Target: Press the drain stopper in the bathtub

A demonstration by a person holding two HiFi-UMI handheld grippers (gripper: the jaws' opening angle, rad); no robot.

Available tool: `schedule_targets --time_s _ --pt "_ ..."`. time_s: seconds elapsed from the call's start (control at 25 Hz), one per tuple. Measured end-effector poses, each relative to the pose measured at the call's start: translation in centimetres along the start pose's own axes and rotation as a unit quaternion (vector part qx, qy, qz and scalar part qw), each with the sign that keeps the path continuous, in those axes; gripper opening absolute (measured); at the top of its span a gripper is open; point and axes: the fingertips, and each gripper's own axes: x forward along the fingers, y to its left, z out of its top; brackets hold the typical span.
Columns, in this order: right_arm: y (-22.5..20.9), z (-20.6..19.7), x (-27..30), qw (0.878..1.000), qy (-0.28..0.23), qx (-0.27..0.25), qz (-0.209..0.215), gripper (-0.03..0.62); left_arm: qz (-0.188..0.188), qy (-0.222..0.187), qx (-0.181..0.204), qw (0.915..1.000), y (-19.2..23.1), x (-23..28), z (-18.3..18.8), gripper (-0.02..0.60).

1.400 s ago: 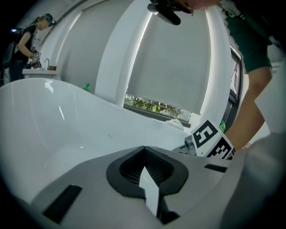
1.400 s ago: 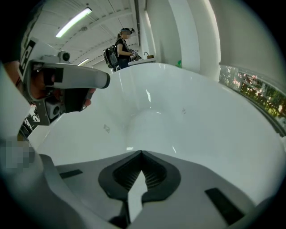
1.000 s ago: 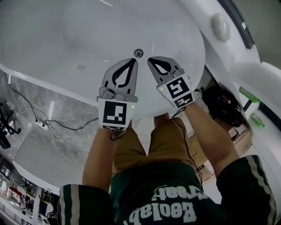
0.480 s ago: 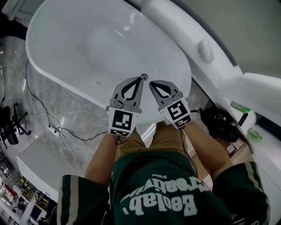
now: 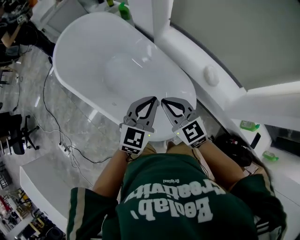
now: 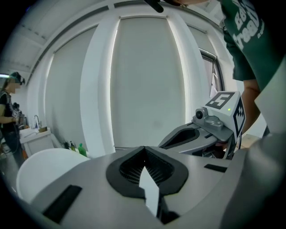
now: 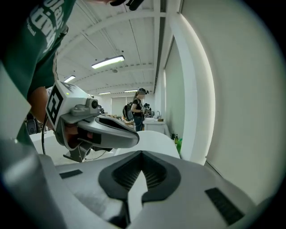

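Note:
The white oval bathtub (image 5: 93, 61) lies below me in the head view. I cannot see the drain stopper; the spot where it showed earlier is behind the jaws. My left gripper (image 5: 154, 99) and right gripper (image 5: 163, 100) hang side by side over the tub's near end, tips almost touching, both shut with nothing held. In the left gripper view the left gripper (image 6: 144, 148) points at a white wall, with the right gripper (image 6: 203, 129) beside it. In the right gripper view the right gripper (image 7: 142, 153) is shut too, and the left gripper (image 7: 100, 127) shows at left.
A white ledge with a round knob (image 5: 211, 75) runs along the tub's far side. Green bottles (image 5: 123, 9) stand at the tub's far end, another (image 5: 248, 125) at right. Cables (image 5: 61, 140) trail on the marble floor. A black bag (image 5: 236, 143) lies right. A person (image 7: 139, 107) stands far off.
The view has pulled back and the whole tub now shows. Both grippers have risen from the tub floor, still shut. The drain stopper seen between the tips is no longer visible.

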Motion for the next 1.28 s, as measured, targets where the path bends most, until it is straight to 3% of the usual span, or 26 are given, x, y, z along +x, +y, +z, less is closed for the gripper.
schedule_targets --time_s 0.24,0.56,0.88,1.28 --pt "0.0 4.9 -4.8 0.997 -0.074 0.001 -0.005 0.012 0.022 -0.034 0.004 0.9992 -2.9 -2.8 4.5 0.008" --pt "1.1 8.3 -9.8 0.991 -0.131 -0.024 0.013 0.012 0.042 -0.066 -0.005 0.9969 -6.3 -4.6 7.8 0.008" --pt "0.4 8.5 -12.1 0.989 -0.146 -0.024 0.003 0.012 0.047 -0.082 0.018 0.9954 -8.3 -4.9 10.0 0.008" --pt "0.4 8.0 -12.2 0.988 -0.149 -0.026 0.002 0.011 0.05 -0.081 0.01 0.9954 -8.8 -4.5 9.9 0.008"
